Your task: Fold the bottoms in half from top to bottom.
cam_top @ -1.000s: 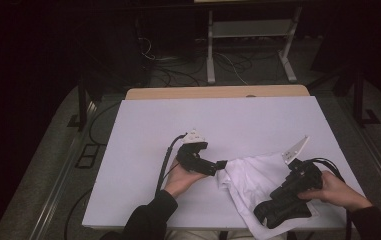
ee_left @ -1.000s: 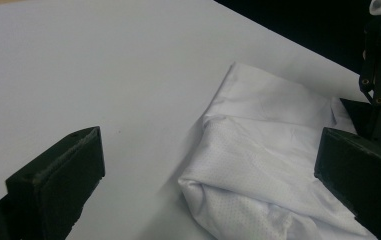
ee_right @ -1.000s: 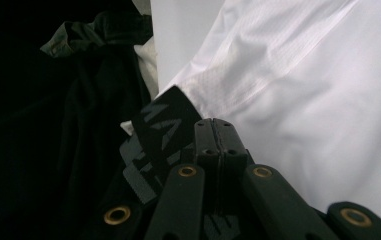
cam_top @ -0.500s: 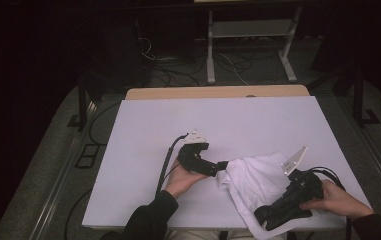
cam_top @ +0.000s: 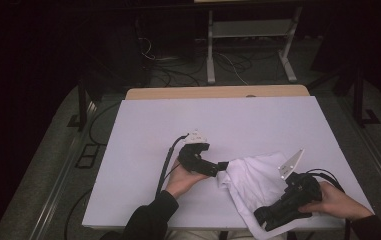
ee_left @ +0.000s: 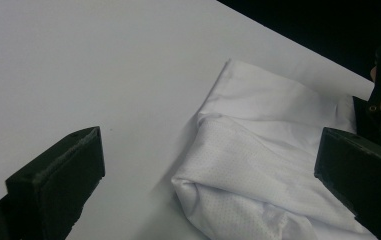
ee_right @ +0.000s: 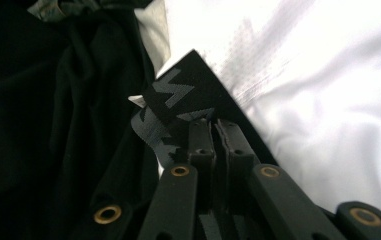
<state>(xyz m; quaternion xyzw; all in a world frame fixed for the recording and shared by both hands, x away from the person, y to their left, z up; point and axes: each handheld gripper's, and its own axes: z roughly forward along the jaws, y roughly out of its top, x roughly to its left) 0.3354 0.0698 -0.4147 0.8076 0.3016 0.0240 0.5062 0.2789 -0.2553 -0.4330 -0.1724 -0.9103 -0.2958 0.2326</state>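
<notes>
White laminate covers the wide flat surface [cam_top: 228, 130], which is the biggest thing here, and the work sits down at its five o'clock corner. Next in size is the crumpled white perforated-fabric garment [cam_top: 255, 182], lying bunched between the two hands, with its lower part trailing toward the near edge at six o'clock. In the left gripper view the same cloth [ee_left: 258, 165] lies heaped in soft folds at four o'clock.

The right gripper [cam_top: 263, 217] points toward seven o'clock near the surface's front edge; its jaws are clenched on the black band with a grey zigzag pattern [ee_right: 178, 95], apparently the garment's trim. The left gripper [cam_top: 222, 166] points toward three o'clock at the cloth's nearest fold, its jaws spread wide and released, holding nothing, though the fabric lies just between and ahead of them.

The main risk, as I judge it, is at the front edge: the pinched band is so close to it that a pull toward six o'clock could drag the loose fabric off the surface. A second risk is the bite itself; the jaws hold only a narrow strip, so a sharp tug could slip it free. The left jaws could also close on several bunched layers instead of one edge, leaving the garment twisted.
</notes>
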